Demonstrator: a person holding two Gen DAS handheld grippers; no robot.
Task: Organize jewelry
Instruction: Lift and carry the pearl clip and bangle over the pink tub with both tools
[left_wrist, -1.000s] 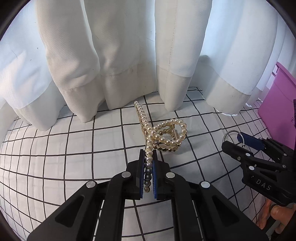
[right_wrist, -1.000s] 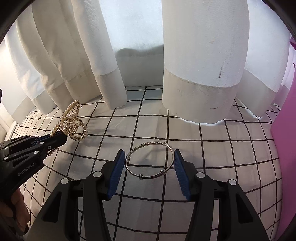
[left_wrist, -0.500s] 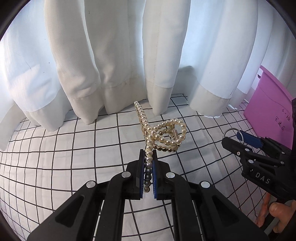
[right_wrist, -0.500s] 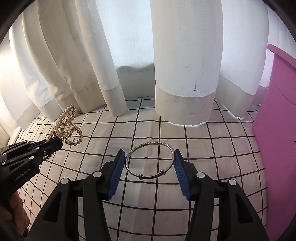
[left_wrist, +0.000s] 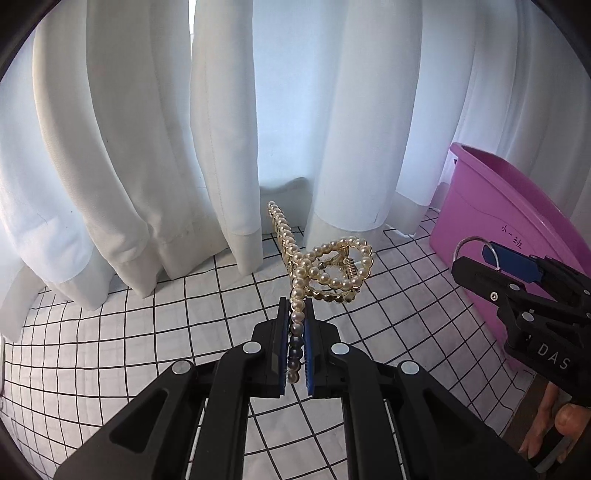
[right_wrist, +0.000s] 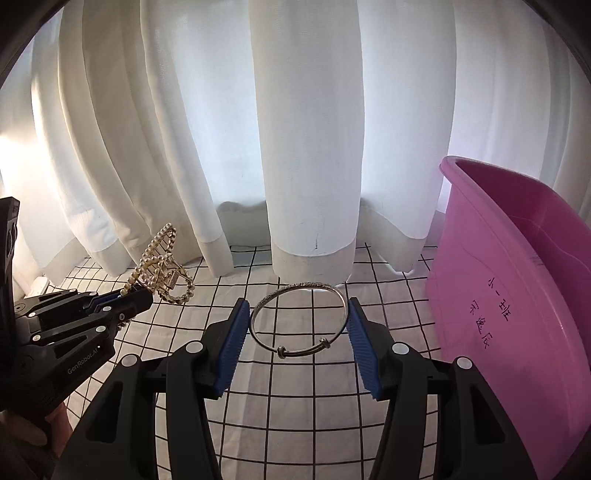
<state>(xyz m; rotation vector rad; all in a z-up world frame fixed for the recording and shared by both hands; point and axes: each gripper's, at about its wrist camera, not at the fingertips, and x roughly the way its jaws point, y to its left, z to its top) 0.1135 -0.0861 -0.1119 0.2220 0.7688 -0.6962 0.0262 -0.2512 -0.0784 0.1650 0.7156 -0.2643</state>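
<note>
Fingers of our left gripper (left_wrist: 297, 321) clench the pearl hair claw (left_wrist: 325, 266) by one stiff handle at frame centre, while our right gripper (right_wrist: 297, 314) spans the light, slippery silver bangle (right_wrist: 299, 319), best gripped across its rim, left of the pink bin (right_wrist: 517, 295).

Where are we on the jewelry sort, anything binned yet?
Both pieces are picked up. The left hand-held gripper is shut on the pearl hair clip, held above the checked cloth. The right hand-held gripper holds the silver bangle across its width. Nothing visibly binned: the pink bin stands at right, its inside mostly hidden. Left: carry both over and release.
</note>
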